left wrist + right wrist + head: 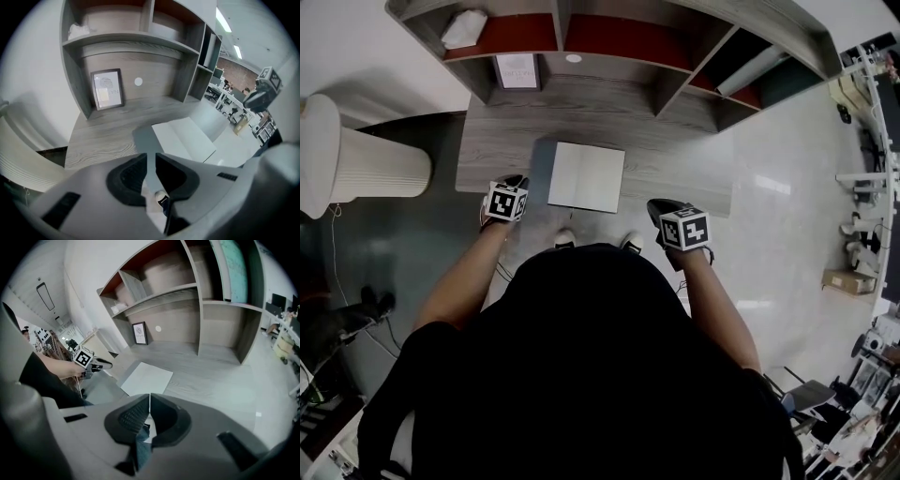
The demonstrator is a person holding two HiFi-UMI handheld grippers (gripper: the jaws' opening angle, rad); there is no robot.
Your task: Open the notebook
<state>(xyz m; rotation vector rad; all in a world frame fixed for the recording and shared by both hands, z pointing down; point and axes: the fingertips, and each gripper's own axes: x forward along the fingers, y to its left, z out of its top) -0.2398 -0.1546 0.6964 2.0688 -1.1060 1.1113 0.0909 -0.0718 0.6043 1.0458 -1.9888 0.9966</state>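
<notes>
The notebook [587, 176] lies flat on the grey wooden desk [675, 159], open to blank white pages, with a darker strip along its left side. A fold line runs down its middle in the left gripper view [185, 138]. It also shows in the right gripper view [147, 378]. My left gripper [513, 180] hovers just left of it, near the desk's front edge. Its jaws stand slightly apart with nothing between them [150, 157]. My right gripper [660, 206] hangs off the notebook's front right corner. Its jaws are closed to a thin slit and hold nothing [150, 397].
A small framed picture [517, 70] leans against the back of the desk under the shelves [609, 42]. White cloth [464, 26] lies on the upper left shelf. A white ribbed bin [356, 164] stands on the floor to the left. The person's shoes [565, 239] show below the desk's edge.
</notes>
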